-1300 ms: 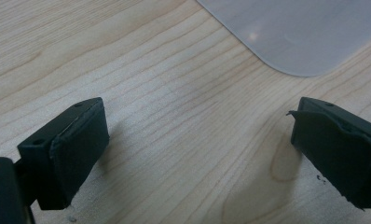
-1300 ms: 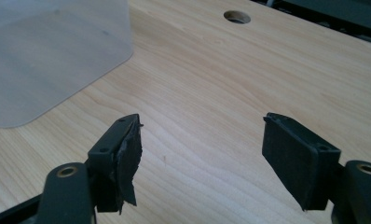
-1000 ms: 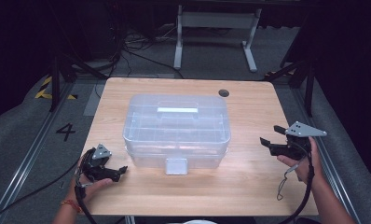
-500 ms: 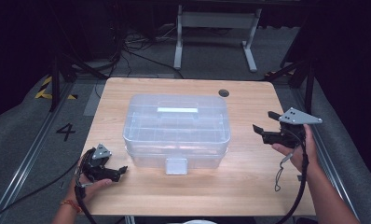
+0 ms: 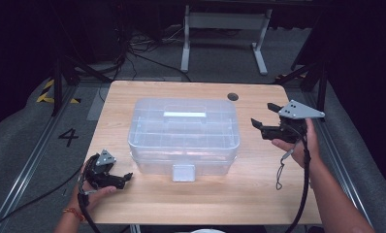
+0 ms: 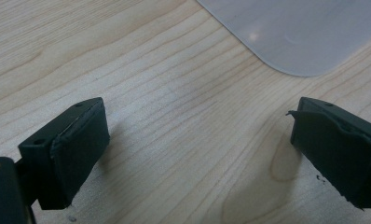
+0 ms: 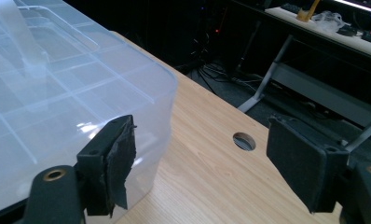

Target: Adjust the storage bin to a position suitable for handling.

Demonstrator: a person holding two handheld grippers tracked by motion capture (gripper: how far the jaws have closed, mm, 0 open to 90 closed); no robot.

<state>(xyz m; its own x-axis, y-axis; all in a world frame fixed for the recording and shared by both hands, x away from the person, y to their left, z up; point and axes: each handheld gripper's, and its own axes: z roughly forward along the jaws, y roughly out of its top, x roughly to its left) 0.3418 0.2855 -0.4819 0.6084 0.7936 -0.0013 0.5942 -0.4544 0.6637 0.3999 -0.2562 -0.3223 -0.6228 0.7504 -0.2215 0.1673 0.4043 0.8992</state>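
Wooden table (image 5: 259, 194) seen from above, with a clear plastic storage box (image 5: 184, 133) sitting at its centre, lid on, white handle (image 5: 184, 115) lying flat on top, latch (image 5: 183, 172) on the near side.

Left: left gripper (image 5: 124, 177) resting low at the near left corner of the table, held in a hand (image 5: 96, 192) entering from the bottom edge, pointing right toward the box's near left corner but apart from it. Jaws spread wide with nothing between them, as seen in the left gripper view: bare wood grain between the two black pads (image 6: 76, 154), and a rounded corner of the box (image 6: 309, 28) at far right, a detail too small to make out from above.

Right: right gripper (image 5: 264, 116) raised above the table just beside the box's right end, held in a hand (image 5: 302, 141) with forearm coming up from the lower right, cable (image 5: 305, 184) trailing down. Jaws open and empty, pointing left at the box. Right gripper view: translucent box wall (image 7: 58, 116) close behind the left pad, inner dividers faintly visible, and a round cable hole (image 7: 243, 141) in the table between the pads; beyond it, dark floor with metal stand legs (image 7: 267, 79).
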